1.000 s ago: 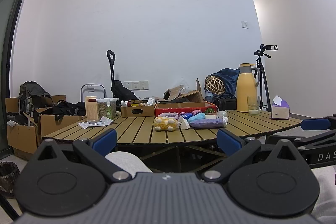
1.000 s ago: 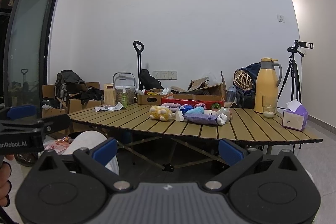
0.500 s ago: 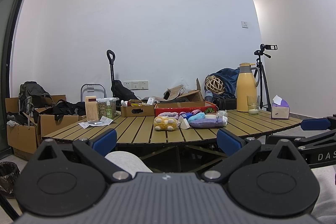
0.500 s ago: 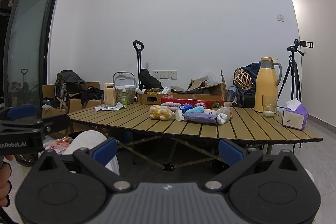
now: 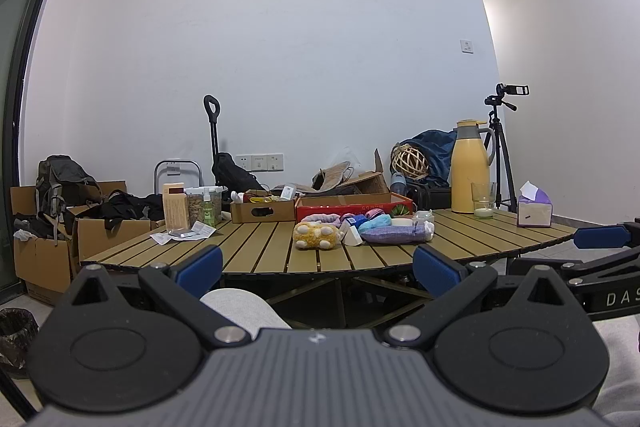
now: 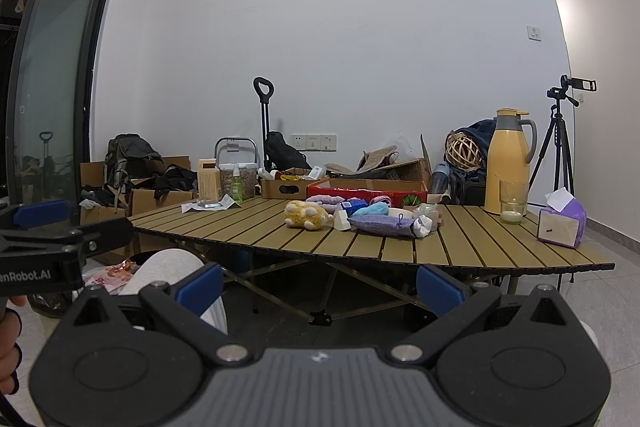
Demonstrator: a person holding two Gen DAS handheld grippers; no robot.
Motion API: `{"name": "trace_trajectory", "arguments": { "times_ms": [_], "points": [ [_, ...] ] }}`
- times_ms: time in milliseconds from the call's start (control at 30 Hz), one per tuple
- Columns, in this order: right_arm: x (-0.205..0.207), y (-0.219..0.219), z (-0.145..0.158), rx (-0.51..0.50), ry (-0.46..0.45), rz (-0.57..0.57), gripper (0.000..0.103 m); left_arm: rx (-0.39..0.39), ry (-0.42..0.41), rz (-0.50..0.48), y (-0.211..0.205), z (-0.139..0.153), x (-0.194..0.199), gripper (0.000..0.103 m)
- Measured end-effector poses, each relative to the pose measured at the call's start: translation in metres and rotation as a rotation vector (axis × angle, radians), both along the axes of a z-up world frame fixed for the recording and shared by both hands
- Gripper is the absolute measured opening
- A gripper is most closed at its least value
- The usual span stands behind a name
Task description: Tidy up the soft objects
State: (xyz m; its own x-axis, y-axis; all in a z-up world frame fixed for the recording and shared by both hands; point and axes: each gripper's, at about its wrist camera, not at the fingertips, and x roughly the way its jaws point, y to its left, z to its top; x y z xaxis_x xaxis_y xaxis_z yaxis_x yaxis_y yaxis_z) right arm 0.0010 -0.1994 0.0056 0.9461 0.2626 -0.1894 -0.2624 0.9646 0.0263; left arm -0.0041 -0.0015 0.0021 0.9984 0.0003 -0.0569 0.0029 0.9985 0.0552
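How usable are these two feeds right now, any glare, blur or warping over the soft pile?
Left wrist: even indoor light, yellow plush and purple pouch sharp, no glare; table edge bows from fisheye. Right wrist: same pile sharp, plush clear; glass door at left curves and reflects, corners vignetted.

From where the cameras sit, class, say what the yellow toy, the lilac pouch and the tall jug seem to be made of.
Yellow toy: fuzzy plush, by its nubbly pile. Lilac pouch: woven cloth, matte and slumped, probably a sachet. Tall jug: smooth satin yellow body, likely plastic or coated metal, with a grey lid.
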Motion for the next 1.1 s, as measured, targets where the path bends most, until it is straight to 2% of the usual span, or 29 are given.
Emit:
{"name": "trace_trajectory", "arguments": {
  "times_ms": [300, 500, 767, 933, 1000, 1033, 1100],
  "points": [
    [0.009, -0.001, -0.002, 0.000, -0.001, -0.008, 0.103, 0.003, 0.010, -0.004, -0.003, 0.000, 0.006, 0.103],
    [0.035, -0.004, -0.001, 0.005, -0.012, -0.029, 0.103, 0.009, 0.012, 0.010, 0.001, 0.004, 0.031, 0.103],
    [0.108, -0.012, 0.007, 0.009, -0.038, -0.077, 0.103, -0.003, 0.051, -0.013, 0.003, 0.017, 0.117, 0.103],
    [0.183, -0.038, 0.009, 0.134, -0.057, -0.093, 0.103, -0.022, 0.099, -0.006, 0.004, 0.020, 0.192, 0.103],
    [0.215, -0.046, 0.004, 0.171, -0.014, -0.072, 0.103, -0.017, 0.106, -0.023, 0.002, 0.019, 0.222, 0.103],
    [0.234, -0.049, 0.001, 0.172, 0.022, -0.040, 0.103, -0.018, 0.103, -0.043, 0.001, 0.018, 0.238, 0.103],
    [0.262, -0.050, -0.004, 0.160, 0.036, -0.042, 0.103, -0.025, 0.115, -0.074, -0.003, 0.015, 0.271, 0.103]
  ]
}}
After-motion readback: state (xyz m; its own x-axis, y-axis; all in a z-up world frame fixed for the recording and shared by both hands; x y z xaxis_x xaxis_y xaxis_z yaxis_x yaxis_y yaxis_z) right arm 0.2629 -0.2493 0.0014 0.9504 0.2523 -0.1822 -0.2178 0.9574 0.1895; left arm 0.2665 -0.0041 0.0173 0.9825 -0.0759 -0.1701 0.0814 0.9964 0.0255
